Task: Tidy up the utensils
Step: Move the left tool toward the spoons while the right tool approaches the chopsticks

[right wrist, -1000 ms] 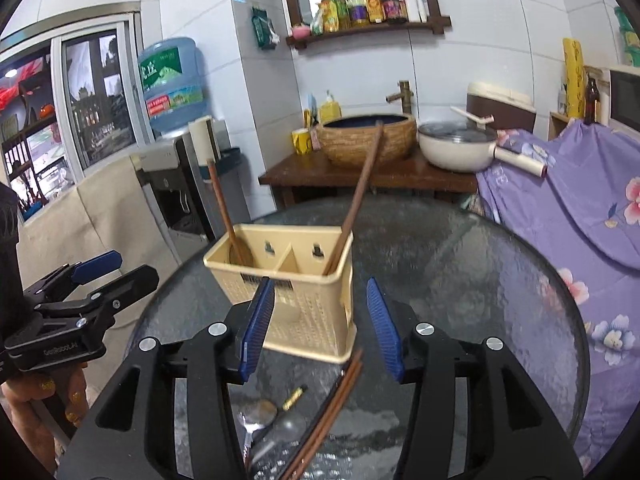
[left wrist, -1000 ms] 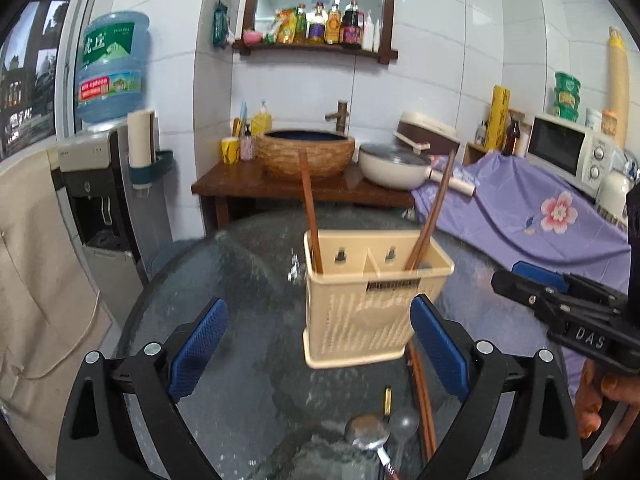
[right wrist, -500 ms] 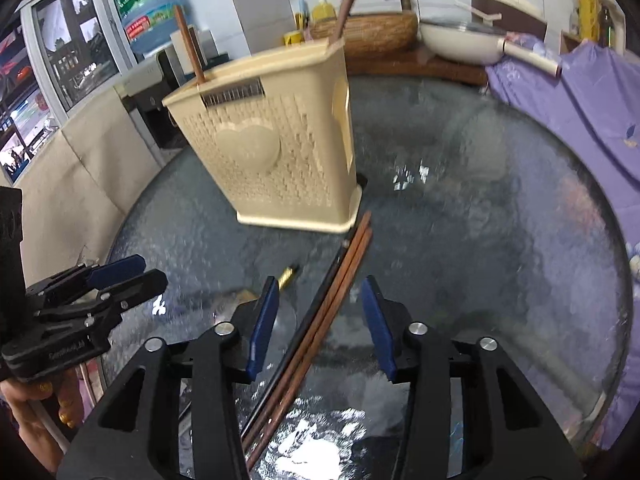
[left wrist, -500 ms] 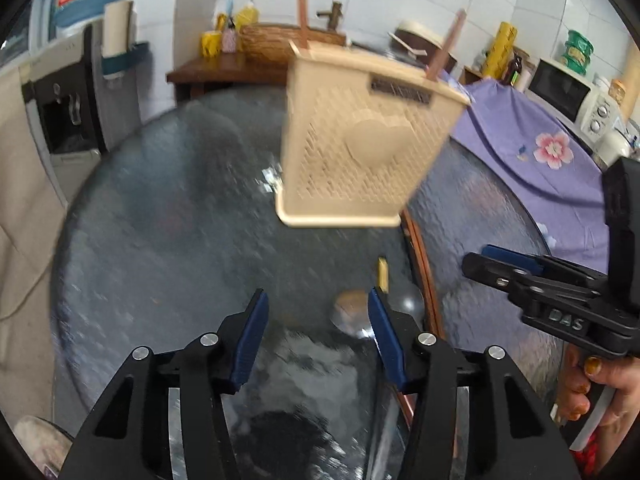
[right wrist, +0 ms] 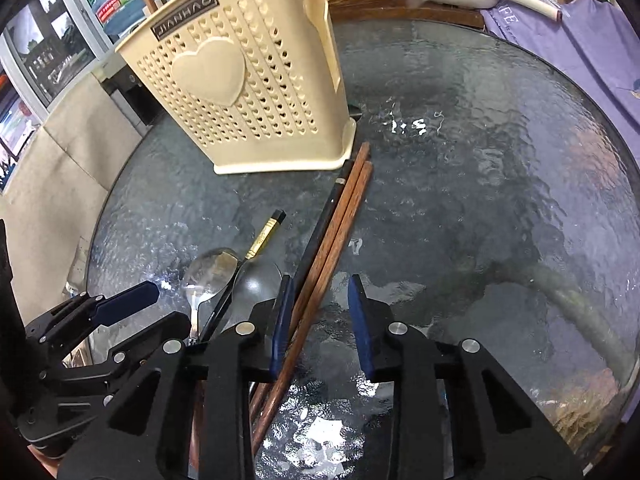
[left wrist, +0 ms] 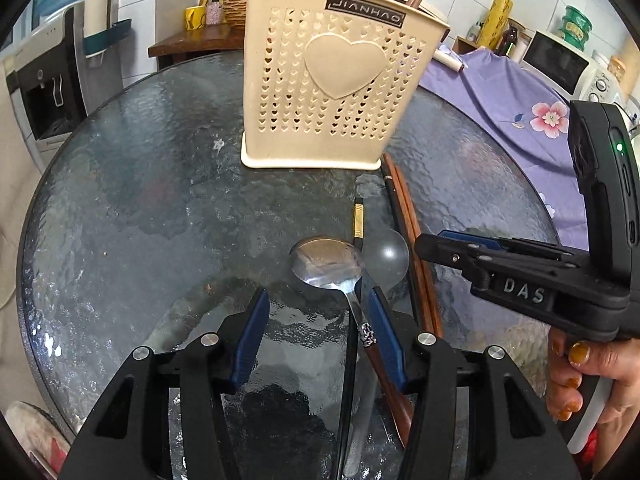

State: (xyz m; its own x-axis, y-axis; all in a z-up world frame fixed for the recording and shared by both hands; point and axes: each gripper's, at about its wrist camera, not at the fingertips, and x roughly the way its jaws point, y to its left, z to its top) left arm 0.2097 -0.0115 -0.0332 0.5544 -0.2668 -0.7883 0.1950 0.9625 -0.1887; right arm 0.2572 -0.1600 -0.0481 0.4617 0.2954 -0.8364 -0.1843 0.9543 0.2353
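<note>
Between your right claw (right wrist: 320,320) pads lie two brown wooden chopsticks (right wrist: 336,236), jaws just closing, not yet gripping. Your left claw (left wrist: 316,320) stands parted, the steel spoon (left wrist: 328,262) against its right pad.

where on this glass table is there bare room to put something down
Free: the glass table left of the beige holder, and the wide right side beyond the brown chopsticks. Crowded: in front of the holder, where spoons and chopsticks lie.

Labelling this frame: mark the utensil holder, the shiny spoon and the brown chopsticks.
utensil holder (left wrist: 344,64), left wrist view, raised heart on front wall
shiny spoon (left wrist: 326,262), left wrist view, bowl
brown chopsticks (right wrist: 344,216), right wrist view, mid-shaft
</note>
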